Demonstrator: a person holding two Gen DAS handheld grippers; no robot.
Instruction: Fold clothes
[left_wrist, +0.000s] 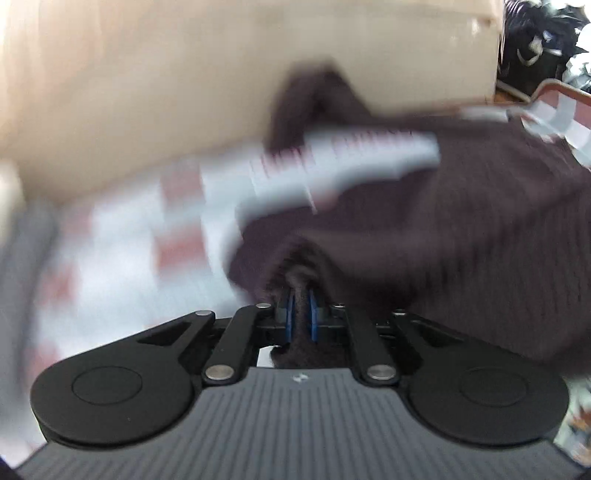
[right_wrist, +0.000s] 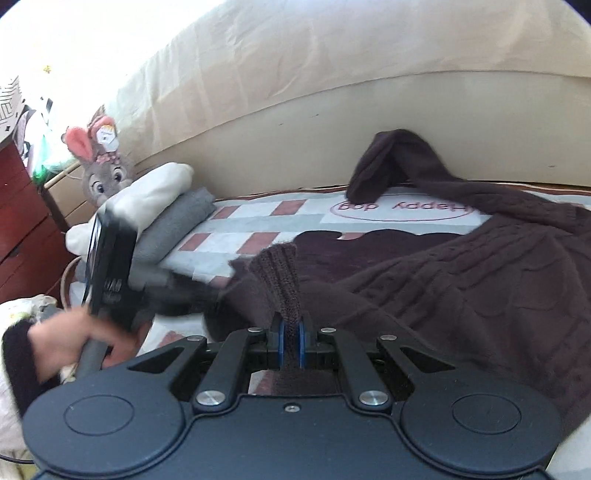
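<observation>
We hold a dark brown knit sweater (right_wrist: 461, 280) in both grippers. Our left gripper (left_wrist: 301, 314) is clenched on a bunched fold of the knit, which fills the gap between its blue pads (left_wrist: 290, 314); the left view is blurred. Our right gripper (right_wrist: 291, 343) is clenched on the ribbed hem (right_wrist: 280, 280), a strip of which stands up between the pads.

The sweater lies spread on a checked mat (right_wrist: 258, 221) of pale and red-brown squares, printed with an oval logo. One sleeve (right_wrist: 388, 162) is raised and leans against the beige wall panel (right_wrist: 295, 122) behind the mat.

In the right view our left hand (right_wrist: 70, 343) grips the handle of the left gripper (right_wrist: 177, 291) at the sweater's near-left edge. Beyond it, a grey folded garment (right_wrist: 177, 225) lies with a cream one (right_wrist: 147, 195) on top, and a plush rabbit (right_wrist: 103, 166) sits behind them beside a red drawer unit (right_wrist: 18, 229).
</observation>
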